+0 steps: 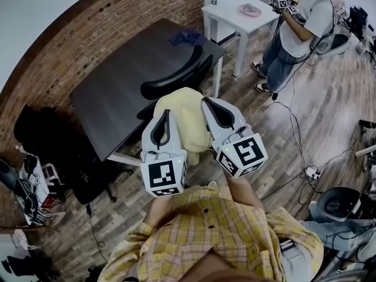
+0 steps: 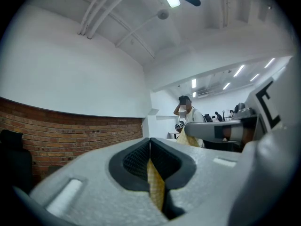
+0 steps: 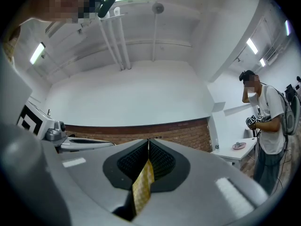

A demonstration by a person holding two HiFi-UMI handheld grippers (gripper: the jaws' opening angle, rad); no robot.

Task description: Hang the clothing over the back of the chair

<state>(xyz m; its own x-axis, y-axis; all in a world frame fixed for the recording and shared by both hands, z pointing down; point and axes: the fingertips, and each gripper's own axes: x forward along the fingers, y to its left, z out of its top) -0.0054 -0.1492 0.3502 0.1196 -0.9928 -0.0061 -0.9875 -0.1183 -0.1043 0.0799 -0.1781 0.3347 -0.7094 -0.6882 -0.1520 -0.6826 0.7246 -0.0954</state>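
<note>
Both grippers are raised side by side just in front of the black chair (image 1: 174, 75), on its near side, and the yellow clothing (image 1: 185, 121) is held between them. The left gripper (image 1: 166, 114) is clamped tight: in its own view a thin strip of checked yellow fabric (image 2: 155, 186) is pinched in the seam where the two jaws meet. The right gripper (image 1: 206, 102) is clenched the same way, a yellow strip (image 3: 143, 186) being nipped between its closed jaws. The garment is bunched into a pale heap between the two grippers, overlapping the chair's near edge in the head view; whether it touches the chair cannot be told. A dark table (image 1: 111, 101) is seen directly behind the chair, with a blue item (image 1: 185, 37) at its far corner. Beyond the chair, to the right, a white table (image 1: 230, 15) is seen, and a second person (image 1: 298, 25) is standing beside it.
</note>
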